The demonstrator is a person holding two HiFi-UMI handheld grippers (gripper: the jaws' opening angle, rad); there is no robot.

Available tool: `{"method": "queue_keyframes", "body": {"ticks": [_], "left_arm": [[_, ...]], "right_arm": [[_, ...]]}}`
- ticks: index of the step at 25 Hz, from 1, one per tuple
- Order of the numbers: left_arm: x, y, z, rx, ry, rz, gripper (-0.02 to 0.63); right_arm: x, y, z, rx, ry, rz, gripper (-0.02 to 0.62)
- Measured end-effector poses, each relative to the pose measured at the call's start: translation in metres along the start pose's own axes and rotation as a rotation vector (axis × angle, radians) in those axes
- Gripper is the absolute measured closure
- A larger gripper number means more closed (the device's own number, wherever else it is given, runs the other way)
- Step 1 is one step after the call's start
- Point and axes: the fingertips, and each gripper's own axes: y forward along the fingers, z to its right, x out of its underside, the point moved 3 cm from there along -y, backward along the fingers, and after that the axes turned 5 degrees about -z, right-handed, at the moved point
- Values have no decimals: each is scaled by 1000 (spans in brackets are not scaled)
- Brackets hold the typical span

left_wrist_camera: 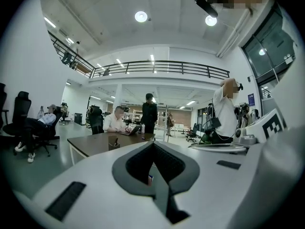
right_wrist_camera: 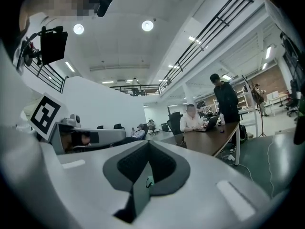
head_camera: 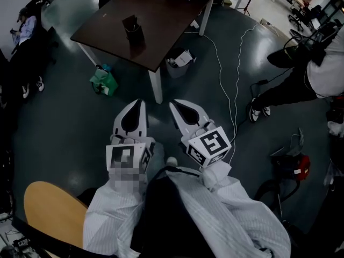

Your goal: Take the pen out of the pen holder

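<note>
A black pen holder [head_camera: 131,27] stands on the dark brown table [head_camera: 161,20] at the far end of the floor, well ahead of both grippers. In the left gripper view the pen holder [left_wrist_camera: 114,144] shows a pen sticking up from it; in the right gripper view the holder [right_wrist_camera: 179,139] sits near the table's near corner. My left gripper [head_camera: 140,103] and right gripper [head_camera: 173,106] are held side by side over the floor, short of the table. Each has its jaws pressed together with nothing between them, as the left gripper [left_wrist_camera: 153,144] and right gripper [right_wrist_camera: 148,143] show in their own views.
A green bag [head_camera: 103,81] and a white-lined bin [head_camera: 180,58] sit on the floor by the table leg [head_camera: 156,86]. White cables [head_camera: 234,90] run across the floor. A person [head_camera: 301,85] stands at the right. A seated person [left_wrist_camera: 116,121] and a standing person [left_wrist_camera: 149,111] are at the table.
</note>
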Motion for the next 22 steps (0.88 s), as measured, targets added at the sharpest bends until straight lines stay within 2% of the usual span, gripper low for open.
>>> {"method": "queue_keyframes", "body": {"ticks": [6, 17, 22], "left_arm": [[13, 60, -40, -4, -16, -43, 601], [-27, 198, -151, 14, 6, -71, 601], [-21, 240, -182, 26, -30, -111, 601]], "right_arm": [[12, 62, 38, -8, 21, -41, 592], [-36, 219, 113, 46, -18, -45, 592], [-29, 262, 140, 67, 15, -90, 592]]}}
